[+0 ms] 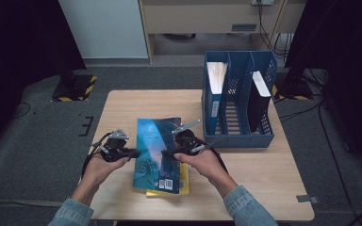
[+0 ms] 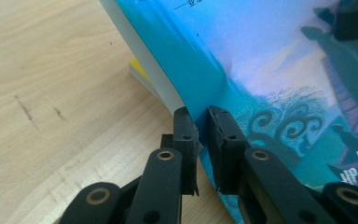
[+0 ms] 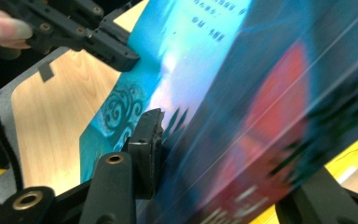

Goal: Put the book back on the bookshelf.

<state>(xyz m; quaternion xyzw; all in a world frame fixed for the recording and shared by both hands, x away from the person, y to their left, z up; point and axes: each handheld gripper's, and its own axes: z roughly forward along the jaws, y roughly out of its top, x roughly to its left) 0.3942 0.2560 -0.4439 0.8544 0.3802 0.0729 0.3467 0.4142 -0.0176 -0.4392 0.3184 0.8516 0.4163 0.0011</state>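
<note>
A blue picture-cover book [image 1: 156,148] lies tilted on a yellow book [image 1: 185,184] near the table's front edge. My left gripper [image 1: 134,153] is at the blue book's left edge. In the left gripper view its two pads [image 2: 204,128] pinch the edge of the cover [image 2: 270,60], and the page block and the yellow book [image 2: 139,70] sit below. My right gripper [image 1: 169,153] grips the book's right edge. In the right gripper view the book [image 3: 242,107] lies between its jaws [image 3: 223,172], one pad [image 3: 148,140] pressed on the cover. The left gripper [image 3: 121,53] holds the far edge.
A blue file rack [image 1: 238,136] stands at the table's back right. It holds a blue binder [image 1: 215,94] in the left slot and a black book [image 1: 259,101] in the right slot. Bare wooden tabletop [image 1: 264,174] stretches to the right of the hands.
</note>
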